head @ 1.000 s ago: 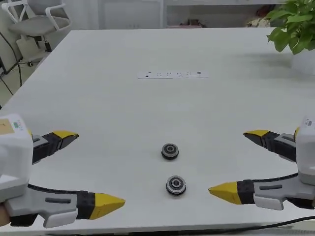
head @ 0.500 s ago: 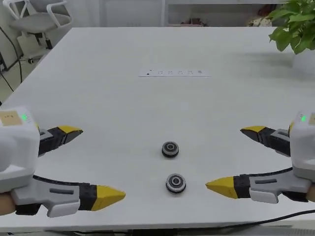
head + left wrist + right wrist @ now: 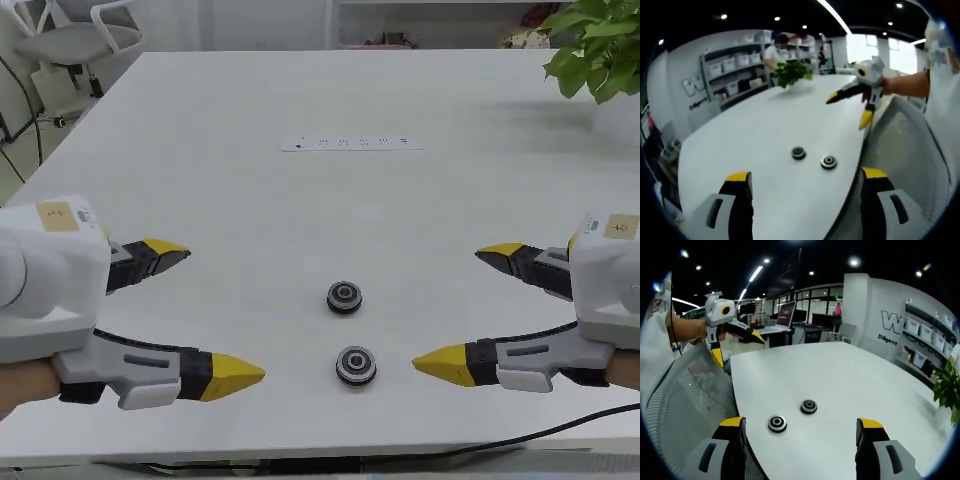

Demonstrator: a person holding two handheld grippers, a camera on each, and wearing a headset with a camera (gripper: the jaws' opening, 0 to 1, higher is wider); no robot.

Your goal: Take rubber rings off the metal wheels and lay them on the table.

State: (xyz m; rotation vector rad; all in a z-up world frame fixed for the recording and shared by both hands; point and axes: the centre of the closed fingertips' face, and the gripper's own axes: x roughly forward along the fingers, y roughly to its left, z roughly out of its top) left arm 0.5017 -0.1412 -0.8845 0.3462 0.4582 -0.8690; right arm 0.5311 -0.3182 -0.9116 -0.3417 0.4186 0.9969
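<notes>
Black rubber rings (image 3: 332, 298) are still sitting on two small metal wheels (image 3: 356, 365) near the pale grey table's (image 3: 300, 220) front edge. The yellow-tipped left gripper (image 3: 222, 312) and right gripper (image 3: 447, 308), both gaping wide and empty, are edging inward, so removal is only starting.

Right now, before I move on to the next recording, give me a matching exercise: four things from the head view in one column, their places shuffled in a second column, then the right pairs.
Things:
1. near metal wheel
2. socket strip
3. plant
4. office chair

Places:
a. on the floor past the far left corner of the table
b. at the far right of the tabletop
c. flat in the tabletop, well beyond the wheel
d. close to the near edge of the tabletop

Pairs: 1-d, 2-c, 3-b, 4-a
</notes>
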